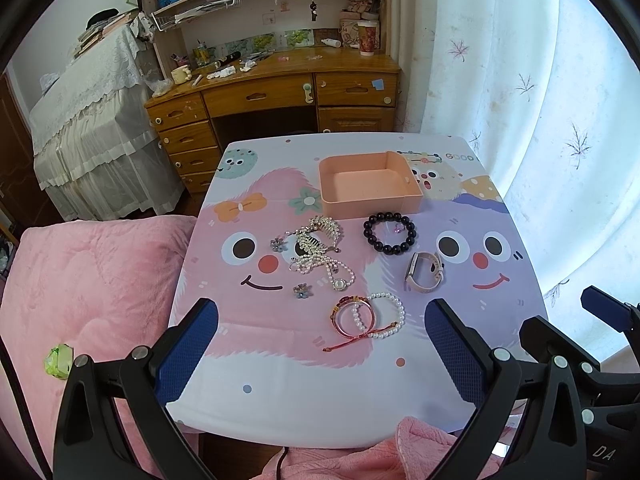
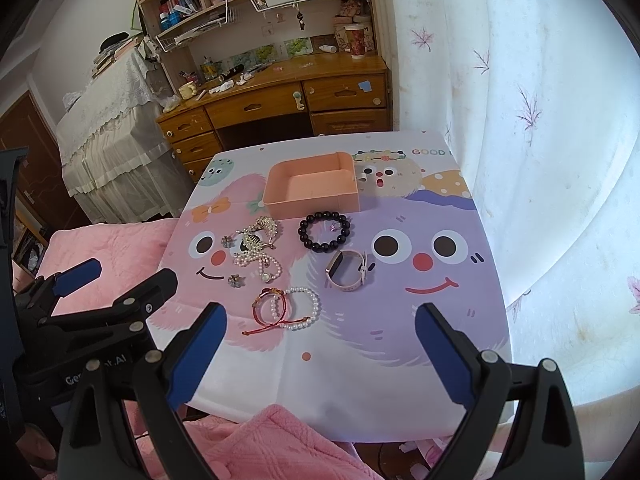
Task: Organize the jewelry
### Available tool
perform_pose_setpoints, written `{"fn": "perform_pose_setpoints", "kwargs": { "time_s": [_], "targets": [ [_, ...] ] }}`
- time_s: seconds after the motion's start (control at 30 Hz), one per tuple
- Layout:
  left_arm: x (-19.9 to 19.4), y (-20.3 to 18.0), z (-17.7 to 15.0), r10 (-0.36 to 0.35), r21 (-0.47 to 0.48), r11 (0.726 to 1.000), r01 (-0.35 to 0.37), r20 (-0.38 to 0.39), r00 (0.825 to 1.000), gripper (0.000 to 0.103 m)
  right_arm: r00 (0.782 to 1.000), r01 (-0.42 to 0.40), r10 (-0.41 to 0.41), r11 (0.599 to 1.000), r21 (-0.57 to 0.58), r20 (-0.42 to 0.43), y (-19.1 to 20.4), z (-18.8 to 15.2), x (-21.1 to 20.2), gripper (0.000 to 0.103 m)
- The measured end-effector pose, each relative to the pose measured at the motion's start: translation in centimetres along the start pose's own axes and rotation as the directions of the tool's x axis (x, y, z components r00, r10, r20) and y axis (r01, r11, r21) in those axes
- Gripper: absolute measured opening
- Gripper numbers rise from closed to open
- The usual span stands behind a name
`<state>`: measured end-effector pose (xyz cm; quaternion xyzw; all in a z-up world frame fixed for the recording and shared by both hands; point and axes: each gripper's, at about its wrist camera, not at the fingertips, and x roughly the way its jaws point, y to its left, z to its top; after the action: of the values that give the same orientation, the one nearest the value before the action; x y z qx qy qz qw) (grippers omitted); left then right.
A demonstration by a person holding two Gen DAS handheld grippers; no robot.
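An empty peach box (image 1: 370, 184) (image 2: 314, 190) stands at the far middle of the cartoon-print table. In front of it lie a black bead bracelet (image 1: 390, 234) (image 2: 325, 230), a pink-strapped watch (image 1: 424, 272) (image 2: 350, 270), a rhinestone comb with a pearl necklace (image 1: 320, 252) (image 2: 258, 248), two small flower pieces (image 1: 303, 291) (image 2: 236, 281), and a red cord bracelet overlapping a pearl bracelet (image 1: 370, 316) (image 2: 288, 308). My left gripper (image 1: 320, 344) is open and empty above the near table edge. My right gripper (image 2: 320, 344) is open and empty beside it.
A pink blanket (image 1: 80, 280) lies to the left of the table and over its near edge. A white curtain (image 1: 540, 100) hangs to the right. A wooden desk (image 1: 276, 92) with shelves stands behind the table.
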<state>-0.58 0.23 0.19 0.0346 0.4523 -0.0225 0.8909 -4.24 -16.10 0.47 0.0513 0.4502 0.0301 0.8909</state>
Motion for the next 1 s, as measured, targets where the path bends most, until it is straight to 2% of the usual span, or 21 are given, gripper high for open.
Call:
{"fn": "perform_pose_setpoints", "kwargs": {
  "time_s": [0.4,0.53,0.6,0.7,0.83,0.93,1.0],
  "targets": [
    [-0.6,-0.3,-1.1,0.035,0.019,0.999,-0.035,-0.003,0.999,0.102,0.998,-0.032,0.032,0.999,-0.004,0.052,-0.5,0.0,-1.1,0.096],
    [0.1,-0.1,-1.4,0.061,0.029,0.998,-0.060,-0.055,0.997,0.102,0.996,-0.053,0.052,0.999,0.012,0.074,-1.3,-0.1,-0.7,0.096],
    [0.7,0.2,-1.8,0.080,0.032,0.997,-0.077,-0.108,0.991,0.102,0.996,-0.044,0.043,0.999,0.011,0.083,-1.5,-0.4,-0.3,0.096],
    [2.1,0.6,-2.5,0.051,0.022,0.999,-0.047,-0.187,0.981,0.102,0.998,-0.035,0.034,0.999,0.008,0.060,-1.7,-1.0,1.0,0.096],
    [5.6,0.4,-4.1,0.017,0.026,1.000,-0.009,-0.311,0.950,0.102,0.997,0.036,-0.035,0.999,-0.015,0.062,-2.3,-2.2,3.1,0.096],
    [8.6,0.0,-5.3,-0.037,0.020,0.999,0.047,-0.345,0.938,0.102,0.997,0.073,-0.073,0.997,-0.030,0.026,-2.9,-2.9,5.7,0.096],
    [10.7,-0.2,-5.9,-0.078,0.012,0.996,0.087,-0.333,0.940,0.102,0.996,0.093,-0.093,0.995,-0.046,0.003,-3.3,-3.3,7.4,0.096]
  ]
}}
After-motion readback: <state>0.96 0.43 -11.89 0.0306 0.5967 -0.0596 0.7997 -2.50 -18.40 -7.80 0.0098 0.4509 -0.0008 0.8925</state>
